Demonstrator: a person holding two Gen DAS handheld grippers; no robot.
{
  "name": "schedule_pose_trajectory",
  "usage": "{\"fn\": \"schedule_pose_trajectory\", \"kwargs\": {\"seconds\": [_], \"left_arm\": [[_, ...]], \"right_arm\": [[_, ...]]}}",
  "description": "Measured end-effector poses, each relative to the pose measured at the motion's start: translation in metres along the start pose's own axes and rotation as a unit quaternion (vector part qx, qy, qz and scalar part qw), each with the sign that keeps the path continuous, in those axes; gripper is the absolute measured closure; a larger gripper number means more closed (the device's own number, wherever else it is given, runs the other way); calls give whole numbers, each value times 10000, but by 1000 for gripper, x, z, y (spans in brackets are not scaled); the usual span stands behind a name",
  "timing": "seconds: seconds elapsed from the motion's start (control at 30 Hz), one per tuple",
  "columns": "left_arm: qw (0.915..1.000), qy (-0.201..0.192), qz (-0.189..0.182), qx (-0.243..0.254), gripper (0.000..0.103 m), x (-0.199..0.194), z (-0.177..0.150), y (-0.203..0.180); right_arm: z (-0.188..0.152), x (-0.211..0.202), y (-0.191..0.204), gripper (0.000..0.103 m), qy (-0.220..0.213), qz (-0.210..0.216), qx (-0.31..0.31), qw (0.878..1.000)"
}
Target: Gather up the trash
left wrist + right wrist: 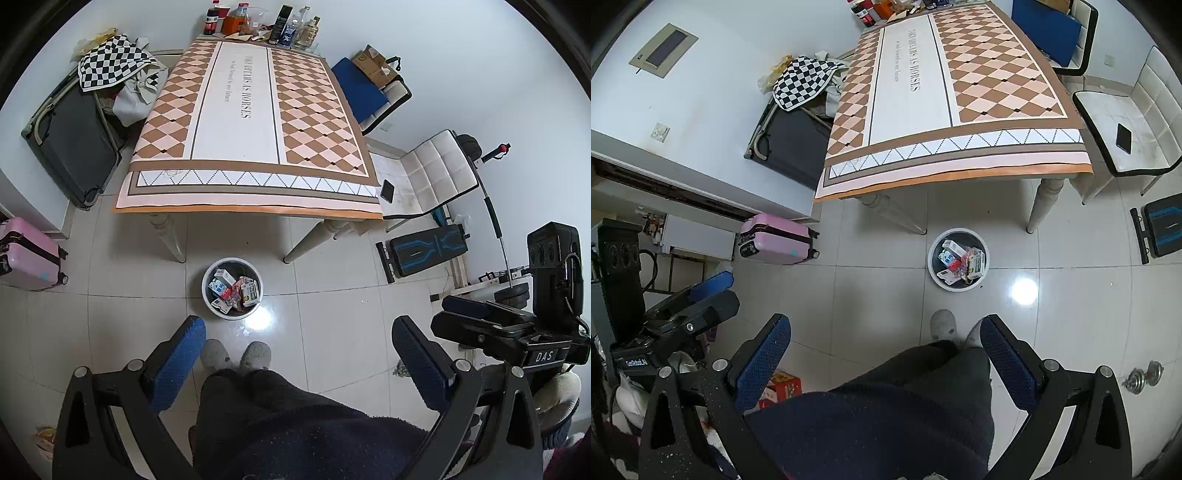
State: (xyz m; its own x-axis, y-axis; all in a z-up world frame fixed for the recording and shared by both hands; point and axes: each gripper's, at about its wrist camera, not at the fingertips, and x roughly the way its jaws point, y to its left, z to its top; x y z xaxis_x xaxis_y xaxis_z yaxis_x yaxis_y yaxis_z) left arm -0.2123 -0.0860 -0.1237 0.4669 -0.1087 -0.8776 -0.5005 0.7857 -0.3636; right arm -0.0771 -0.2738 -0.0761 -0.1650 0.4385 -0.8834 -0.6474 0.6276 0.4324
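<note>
A round white trash bin with a dark liner stands on the tiled floor in front of the table, holding several cartons and wrappers. It also shows in the right wrist view. My left gripper is open and empty, held high above the floor near the person's slippered feet. My right gripper is open and empty at a similar height. The right gripper also shows at the right edge of the left wrist view. The left gripper shows at the left of the right wrist view.
The table wears a diamond-patterned cloth; bottles and boxes crowd its far end. A white chair with a phone stands right. A pink suitcase and a dark suitcase lie left. A weight bench is right.
</note>
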Motion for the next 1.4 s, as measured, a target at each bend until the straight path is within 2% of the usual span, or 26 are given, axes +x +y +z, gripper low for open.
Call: {"fn": "schedule_pose_trajectory", "kwargs": {"seconds": [1.4], "left_arm": [[9997,178,-140,126,0,6,0,-7]], "right_arm": [[-6,-6,2,0,173,-119,11,9998]]}}
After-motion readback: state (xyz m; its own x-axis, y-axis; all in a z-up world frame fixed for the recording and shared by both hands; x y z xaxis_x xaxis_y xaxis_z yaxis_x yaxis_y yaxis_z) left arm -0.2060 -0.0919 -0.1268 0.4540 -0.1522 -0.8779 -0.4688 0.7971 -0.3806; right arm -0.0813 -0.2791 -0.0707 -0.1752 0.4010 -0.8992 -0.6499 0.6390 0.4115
